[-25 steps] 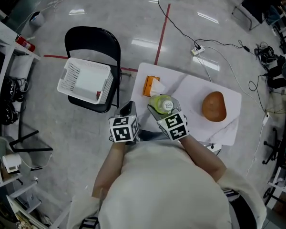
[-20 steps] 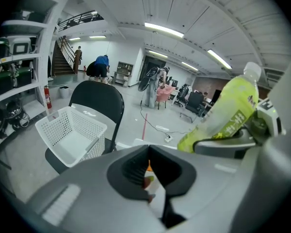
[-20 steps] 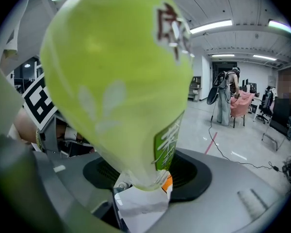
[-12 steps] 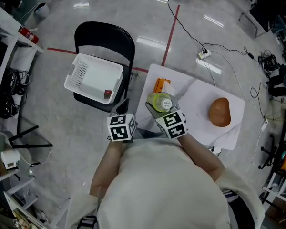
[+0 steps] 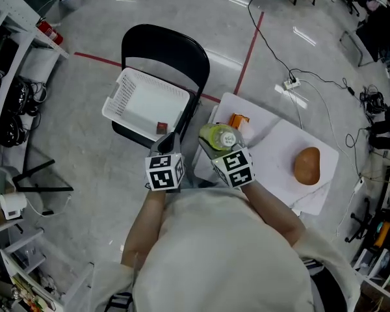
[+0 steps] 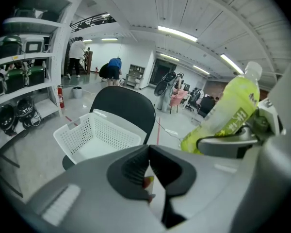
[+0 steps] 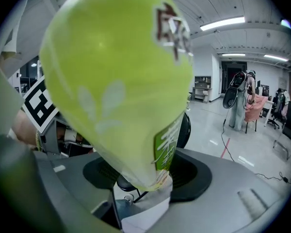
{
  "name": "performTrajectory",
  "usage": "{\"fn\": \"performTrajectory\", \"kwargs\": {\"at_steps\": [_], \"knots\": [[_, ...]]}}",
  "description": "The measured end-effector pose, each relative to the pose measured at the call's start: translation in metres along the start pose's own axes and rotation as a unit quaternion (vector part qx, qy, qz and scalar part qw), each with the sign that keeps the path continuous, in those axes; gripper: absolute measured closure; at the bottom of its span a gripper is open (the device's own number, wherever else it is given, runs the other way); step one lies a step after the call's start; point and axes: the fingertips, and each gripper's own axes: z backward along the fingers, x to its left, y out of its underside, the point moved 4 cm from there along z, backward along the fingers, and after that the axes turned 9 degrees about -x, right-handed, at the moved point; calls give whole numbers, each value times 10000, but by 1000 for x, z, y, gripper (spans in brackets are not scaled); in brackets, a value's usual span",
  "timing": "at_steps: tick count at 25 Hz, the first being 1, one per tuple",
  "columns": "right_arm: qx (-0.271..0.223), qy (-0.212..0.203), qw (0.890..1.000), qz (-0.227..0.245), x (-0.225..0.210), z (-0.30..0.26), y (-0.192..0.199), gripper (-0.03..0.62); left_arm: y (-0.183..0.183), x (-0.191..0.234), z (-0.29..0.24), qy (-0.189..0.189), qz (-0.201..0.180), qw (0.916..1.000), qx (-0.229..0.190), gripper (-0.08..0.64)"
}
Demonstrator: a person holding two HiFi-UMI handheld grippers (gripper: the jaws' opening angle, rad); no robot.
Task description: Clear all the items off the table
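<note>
My right gripper [image 5: 218, 145] is shut on a yellow-green drink bottle [image 5: 220, 137], held above the left edge of the white table [image 5: 279, 149]; the bottle [image 7: 116, 81] fills the right gripper view and shows at the right of the left gripper view [image 6: 228, 113]. My left gripper [image 5: 169, 143] is shut with nothing in it, just short of the white basket [image 5: 149, 104] on a black chair [image 5: 172, 47]. Its closed jaws [image 6: 149, 152] point at the basket [image 6: 94, 135]. An orange packet [image 5: 237, 119] and a brown round item [image 5: 307, 165] lie on the table.
A small red item [image 5: 161, 127] lies in the basket's near corner. Shelving [image 5: 13, 77] with gear lines the left side. A red floor line [image 5: 250, 41] and cables [image 5: 292, 82] run beyond the table. People stand far off in the left gripper view.
Both grippers have travelled left toward the chair, the bottle carried along in the right one. The basket and chair now sit closer to the grippers; the brown item lies farther right.
</note>
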Motion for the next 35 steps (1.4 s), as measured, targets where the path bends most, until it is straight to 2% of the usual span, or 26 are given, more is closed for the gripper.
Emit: {"fn": "performTrajectory", "kwargs": {"at_steps": [20, 35], "knots": [[349, -968, 9940, 376, 58, -134, -23, 308, -5, 122, -6, -814, 752, 9938, 13, 552], [502, -1203, 9908, 370, 88, -242, -20, 309, 0, 209, -31, -1199, 1152, 9860, 85, 552]]}}
